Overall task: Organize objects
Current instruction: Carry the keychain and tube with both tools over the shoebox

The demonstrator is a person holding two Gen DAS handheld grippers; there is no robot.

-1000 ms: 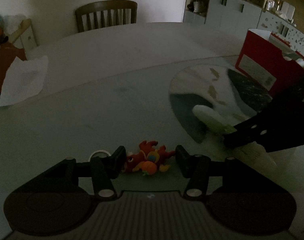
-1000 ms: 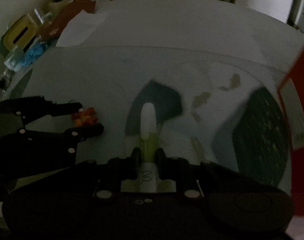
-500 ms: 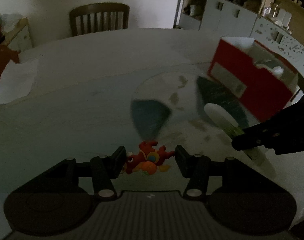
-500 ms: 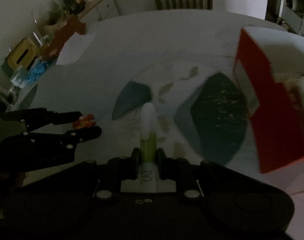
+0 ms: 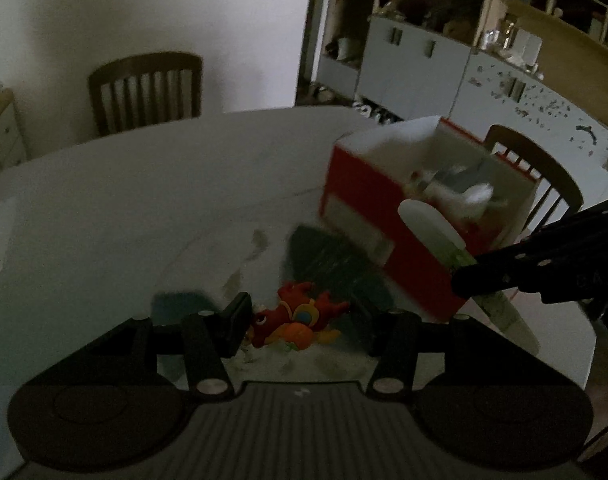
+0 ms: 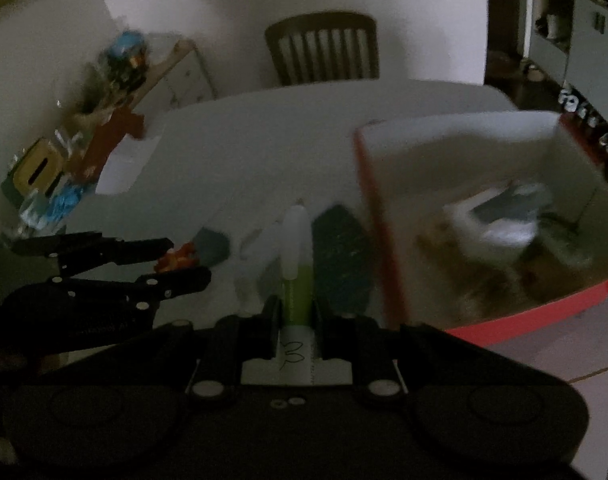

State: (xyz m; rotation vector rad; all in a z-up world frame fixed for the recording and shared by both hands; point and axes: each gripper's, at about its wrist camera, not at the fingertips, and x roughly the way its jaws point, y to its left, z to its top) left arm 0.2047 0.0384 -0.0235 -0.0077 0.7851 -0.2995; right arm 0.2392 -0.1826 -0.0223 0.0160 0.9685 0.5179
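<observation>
Dim light covers a pale round counter with dark painted patches at its middle; a wooden chair stands at the far edge against a white wall, grey cupboards and open shelves fill the right side of the room, and a cluttered side unit shows in the right wrist view. An open red box with white inner walls sits near the counter's right edge, already holding blurred, unidentifiable items. The right tool is closed on a green-and-white marker, cap pointing forward, just left of the box wall. The left tool has its jaws set close about a small red and orange toy figure; firm contact on both sides cannot be confirmed, so whether it is gripped cannot be told. Judgement: the step in hand is carrying both items to the box. To do it well, each tool should clear the rim before lowering, the marker should be released low inside rather than dropped, and one tool should enter at a time to avoid collision. The box appears light and could be pushed off the edge if struck.
</observation>
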